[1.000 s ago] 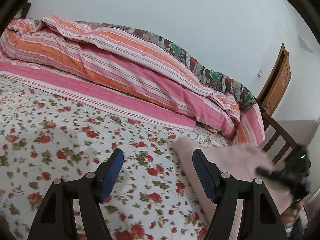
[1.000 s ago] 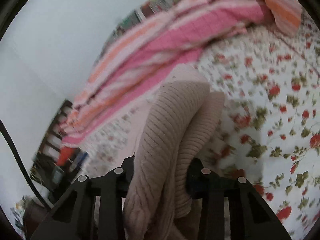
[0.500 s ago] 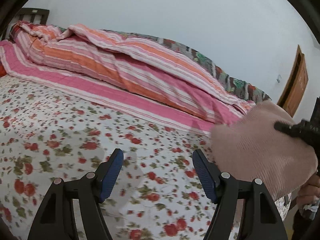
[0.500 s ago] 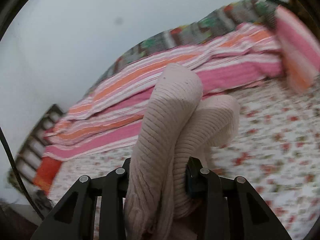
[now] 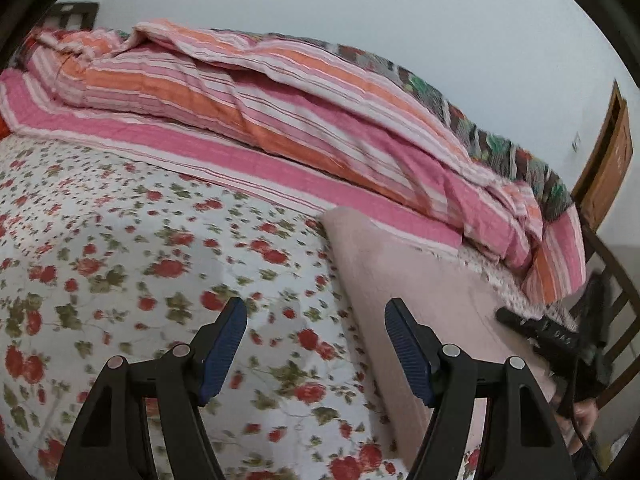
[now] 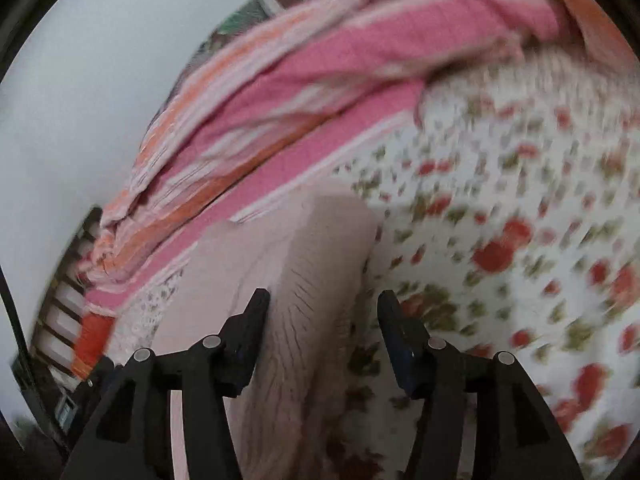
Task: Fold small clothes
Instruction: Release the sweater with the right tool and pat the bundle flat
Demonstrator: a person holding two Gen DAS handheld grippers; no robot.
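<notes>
A pale pink ribbed knit garment (image 5: 416,280) lies folded flat on the floral bedsheet (image 5: 120,272), on the right side of the bed. My left gripper (image 5: 316,344) is open and empty, just above the sheet at the garment's left edge. My right gripper (image 6: 324,332) is open, with a fold of the garment (image 6: 304,320) lying between its jaws, no longer clamped. In the left wrist view the right gripper (image 5: 552,336) shows at the garment's right end.
A rumpled pink and orange striped quilt (image 5: 280,112) runs along the far side of the bed by the white wall. A wooden door (image 5: 608,160) and the bed's dark wooden rail (image 5: 616,272) stand at the right.
The right gripper lifted the garment, laid it down on the sheet, then opened and released it. The left gripper stayed open and shifted slightly.
</notes>
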